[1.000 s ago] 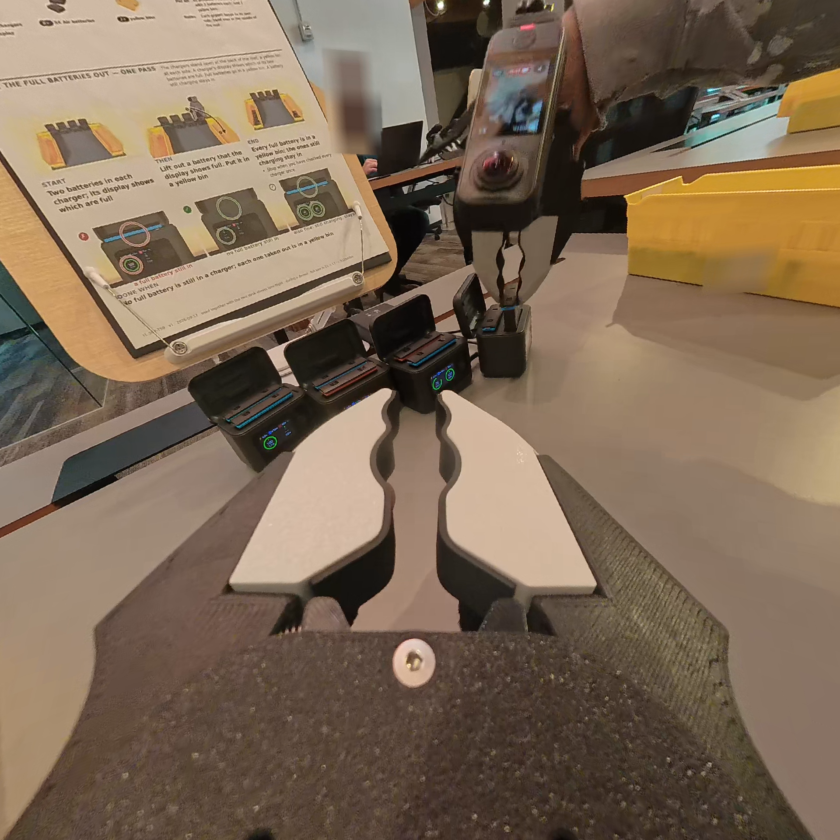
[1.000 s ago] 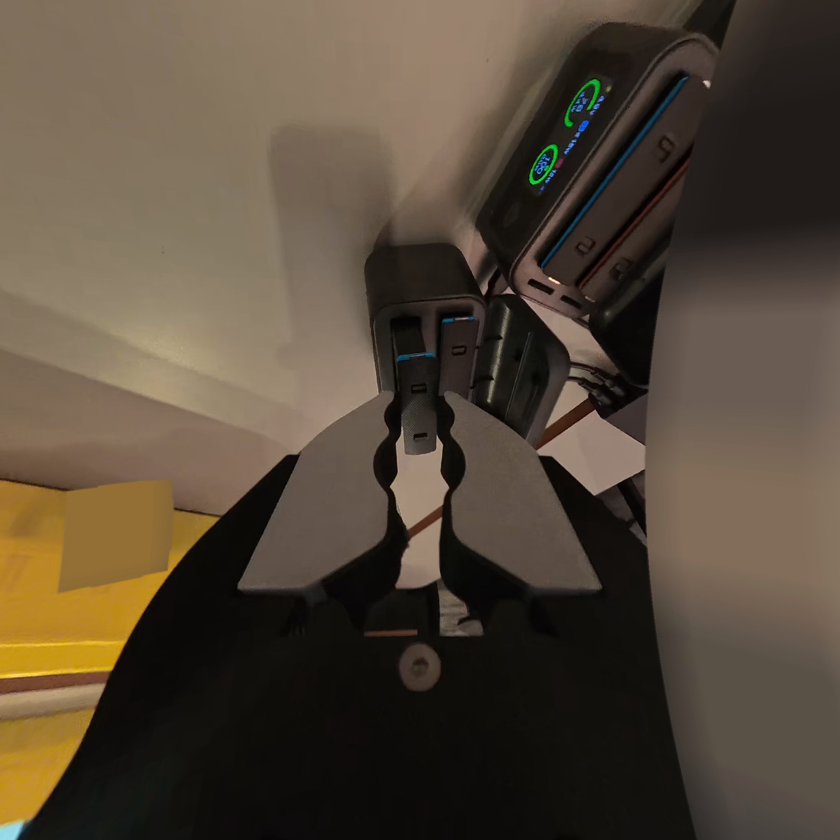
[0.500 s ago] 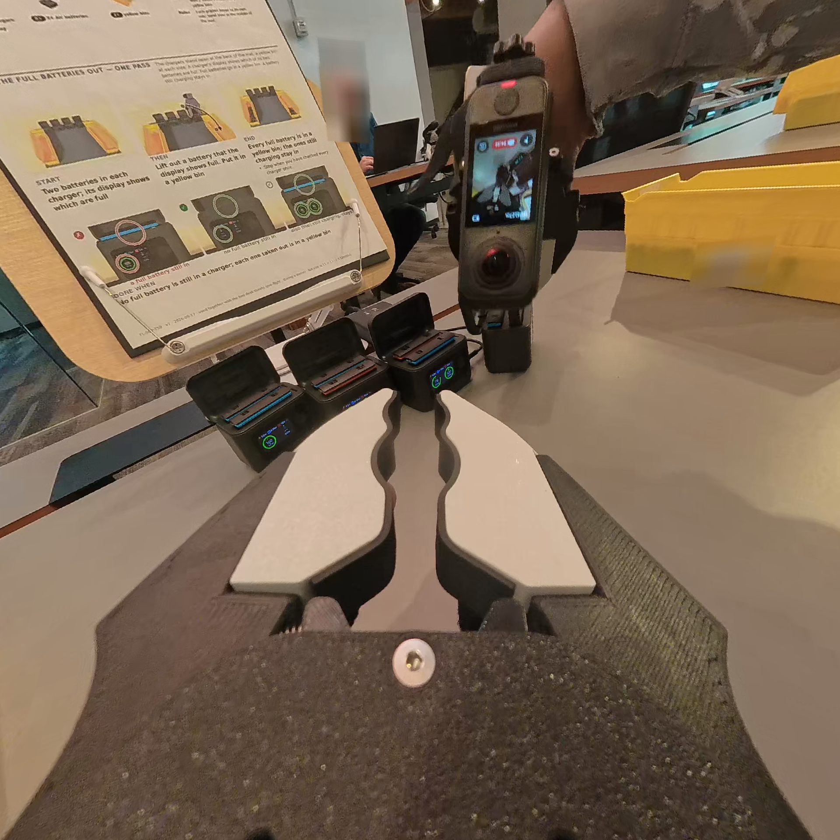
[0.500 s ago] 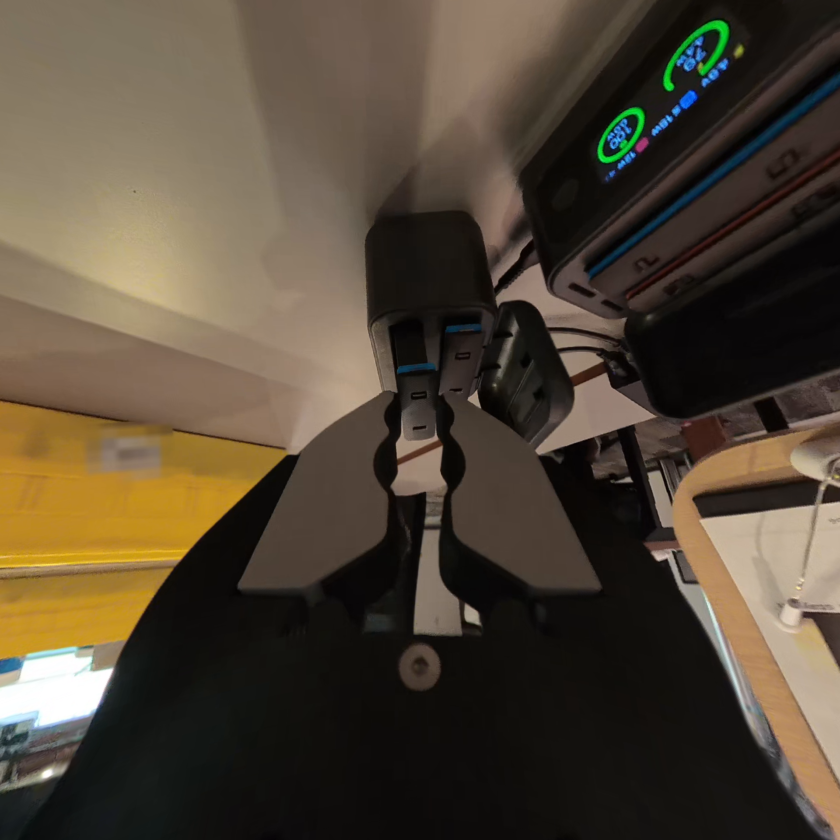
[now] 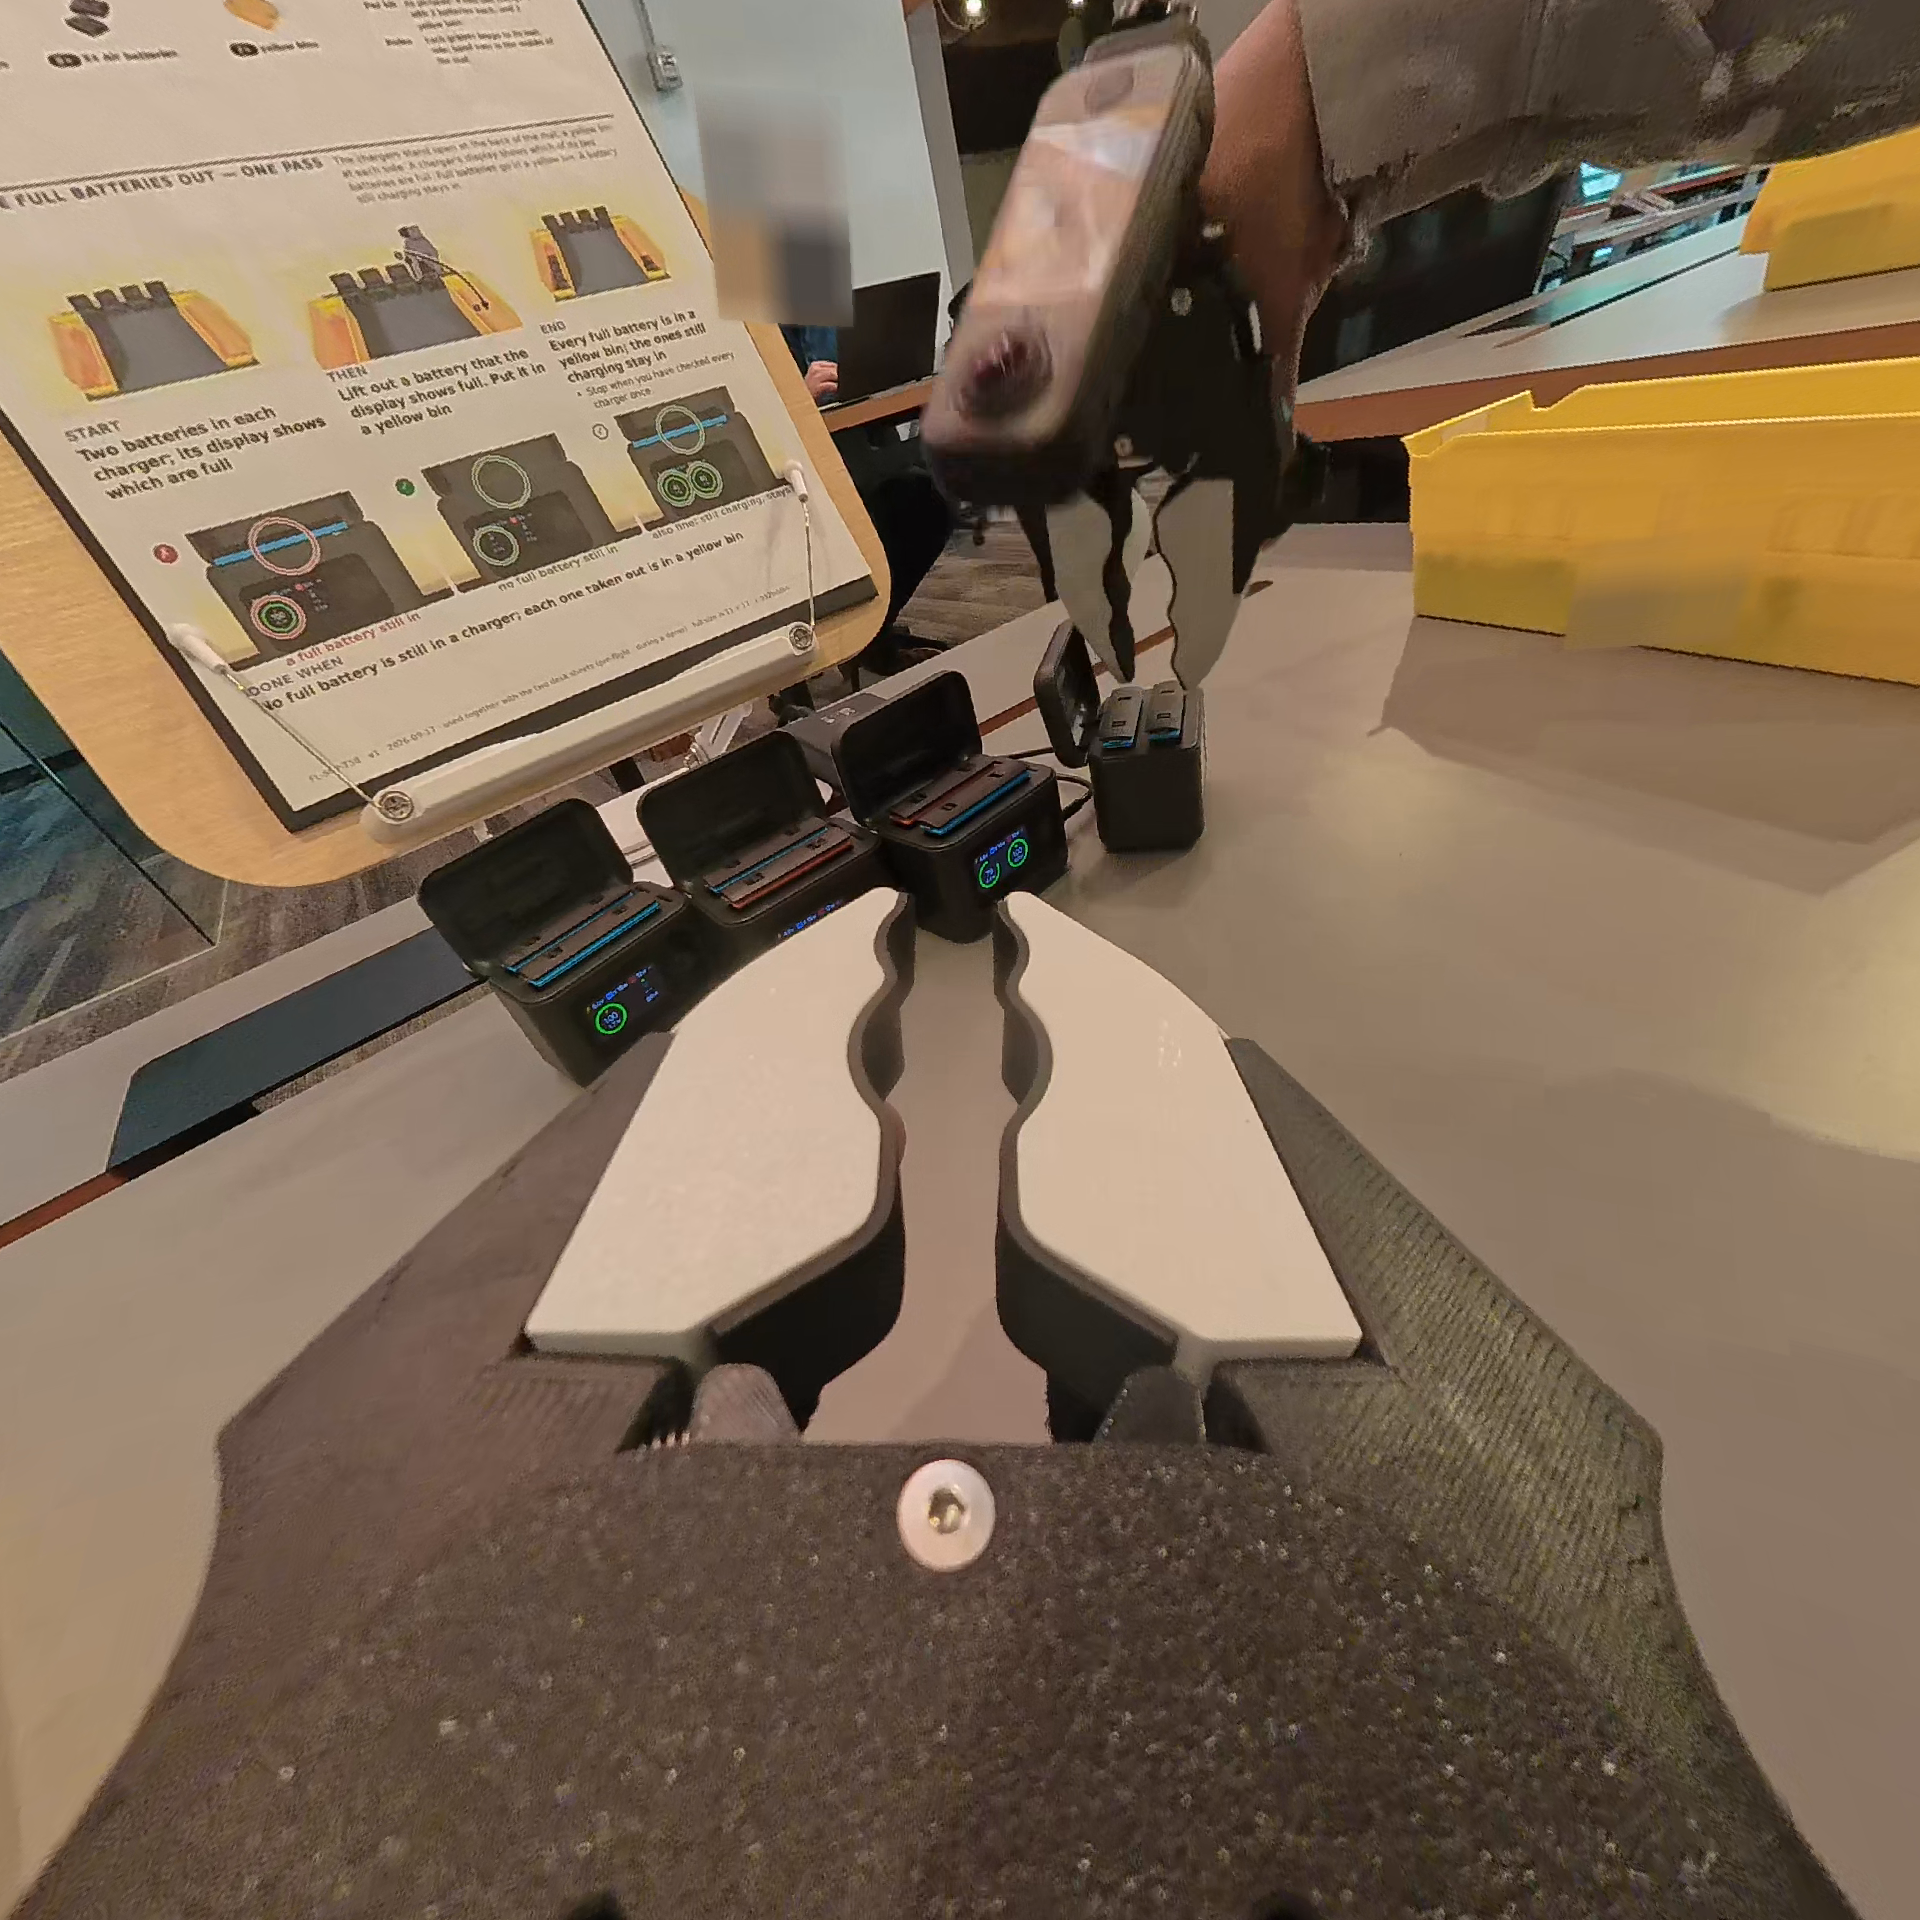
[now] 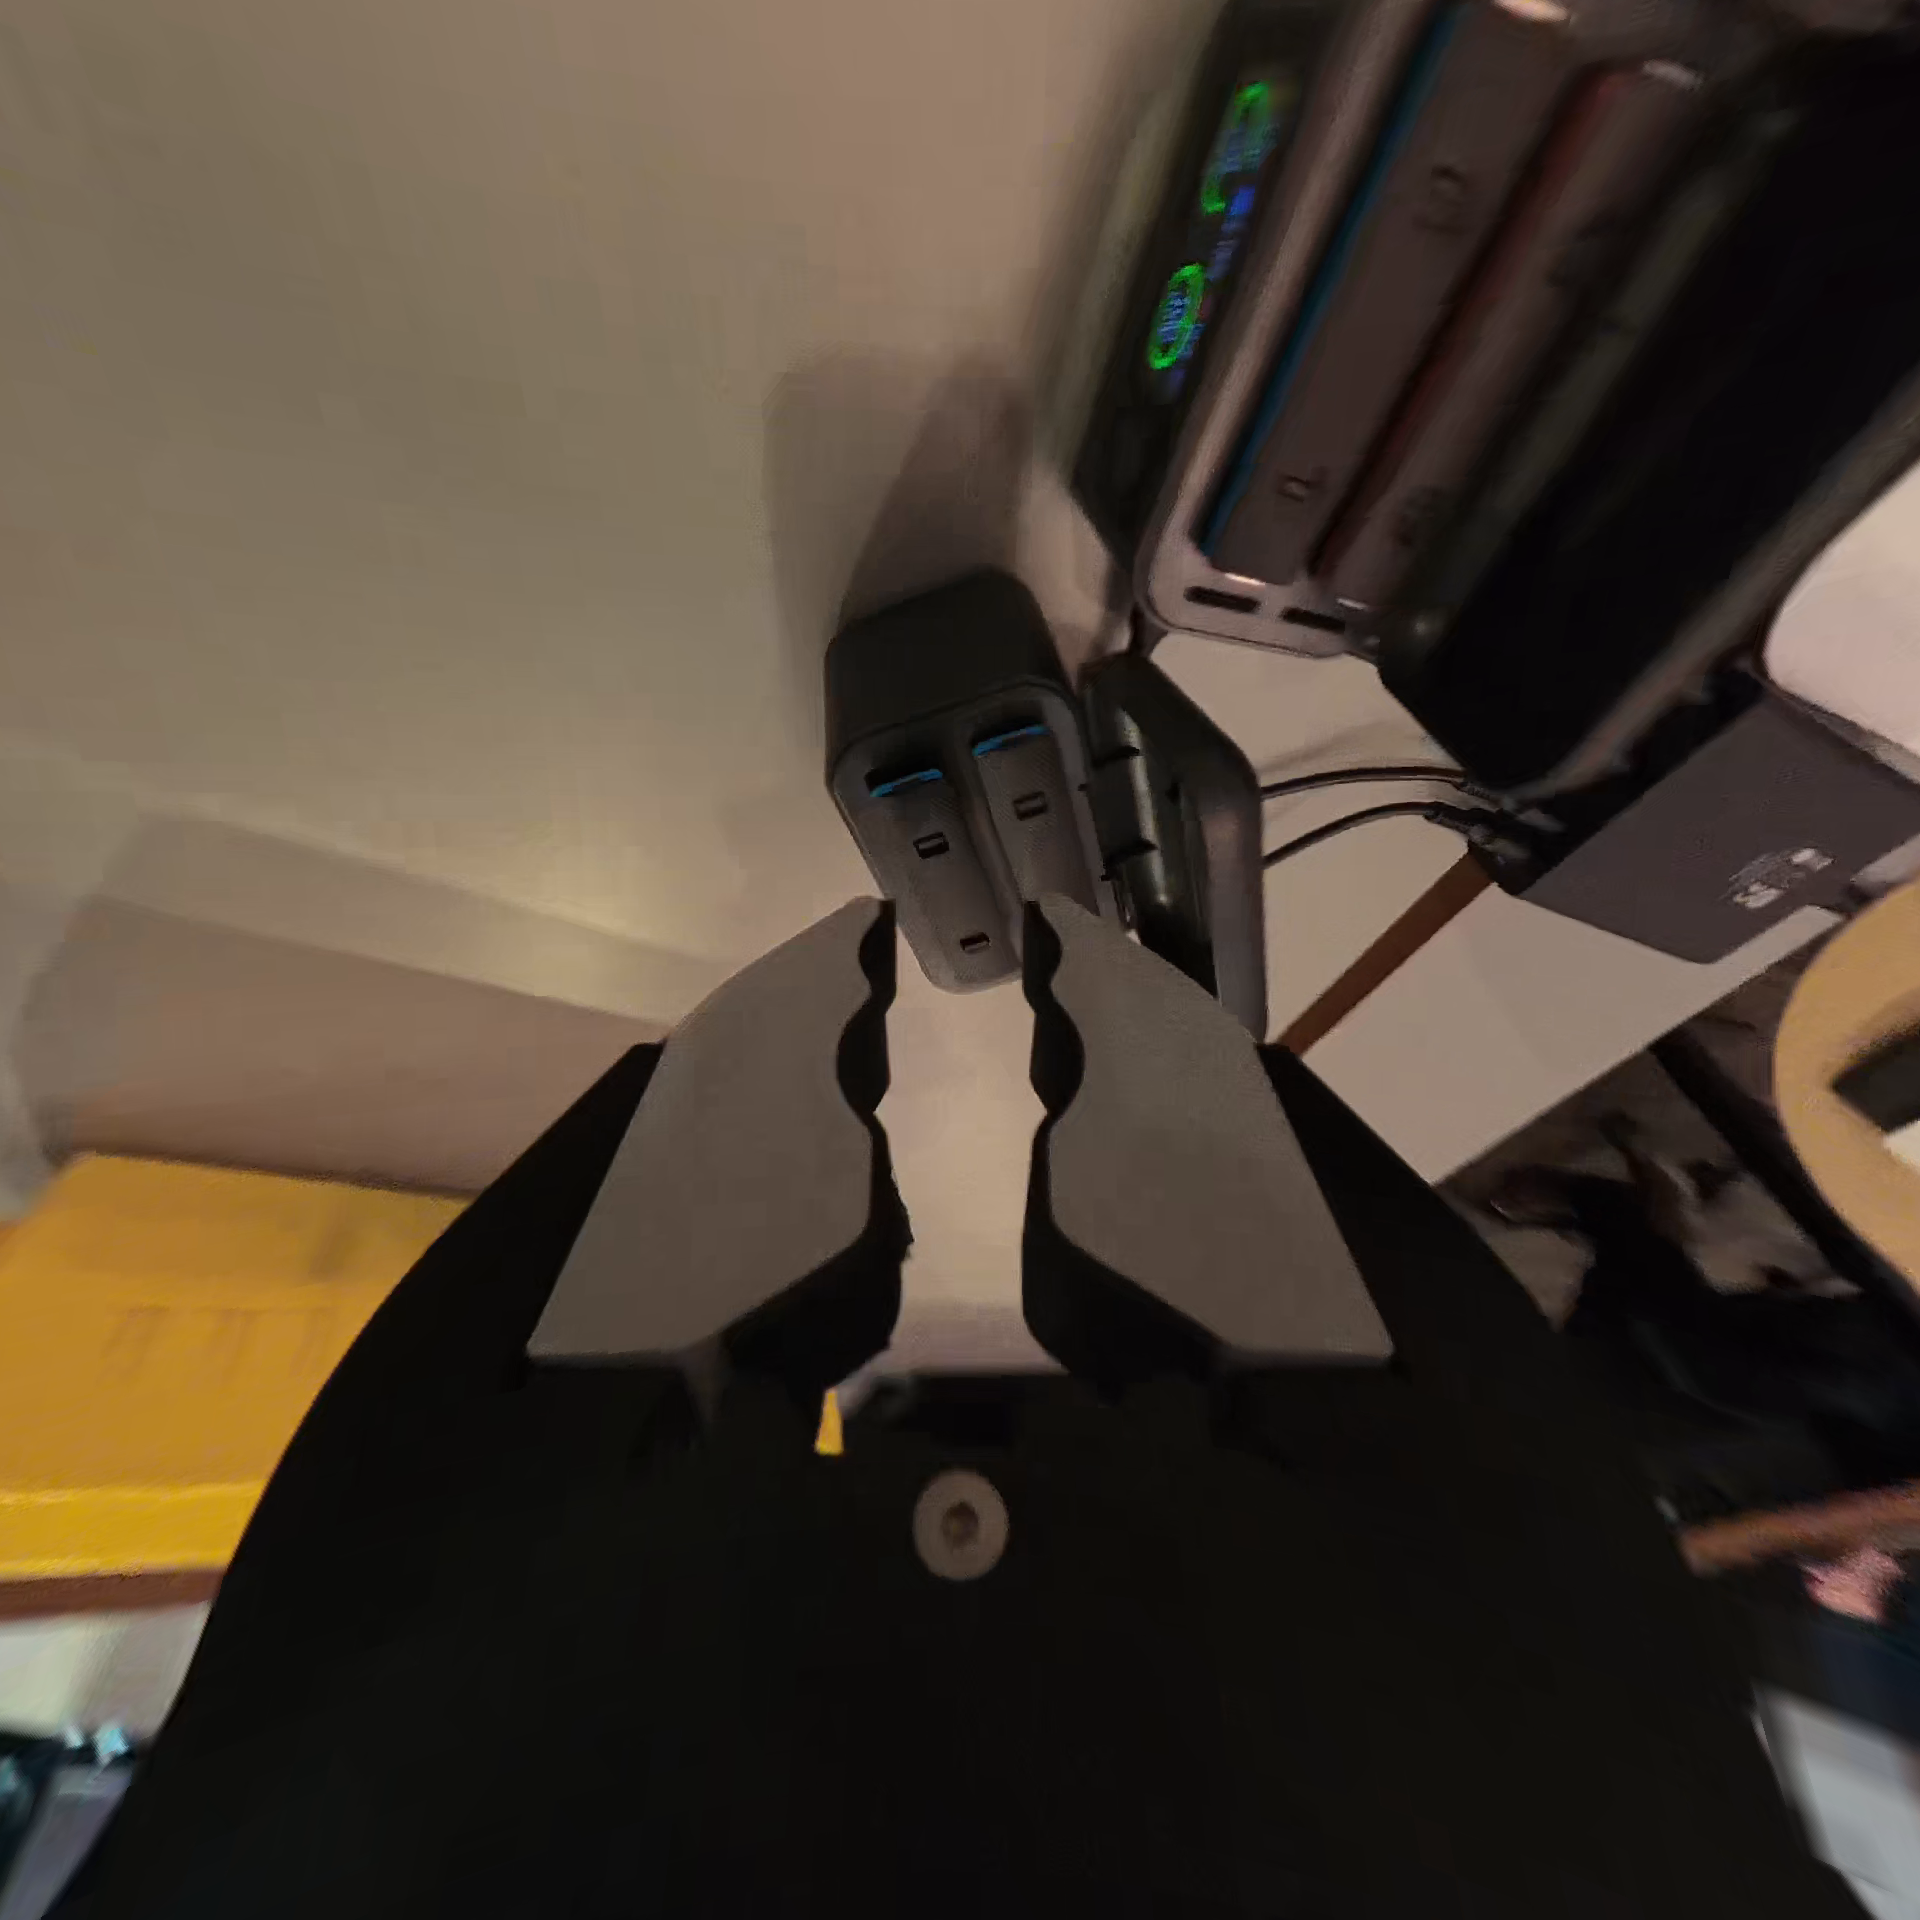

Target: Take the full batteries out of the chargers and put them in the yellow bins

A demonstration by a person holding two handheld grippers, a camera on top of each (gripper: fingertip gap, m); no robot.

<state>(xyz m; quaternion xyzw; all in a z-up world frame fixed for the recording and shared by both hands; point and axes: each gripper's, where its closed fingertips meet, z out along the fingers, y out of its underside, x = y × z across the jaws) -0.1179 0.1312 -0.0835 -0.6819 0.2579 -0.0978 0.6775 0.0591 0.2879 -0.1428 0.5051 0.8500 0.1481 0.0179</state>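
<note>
Now the right tool has let go of the battery it was pinching, which sits back in the small charger just beyond its parted, empty tips, so nothing has reached the yellow bin; the left tool hovers slightly apart, holding nothing.

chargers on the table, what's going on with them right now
A person holds a pair of tongs in each hand at a grey table with a row of open black chargers. The right tongs hover open just above the small charger at the right end; both its batteries sit in their slots, one raised higher. The left tongs wait open and empty nearer the camera. A yellow bin stands off to the right.
</note>
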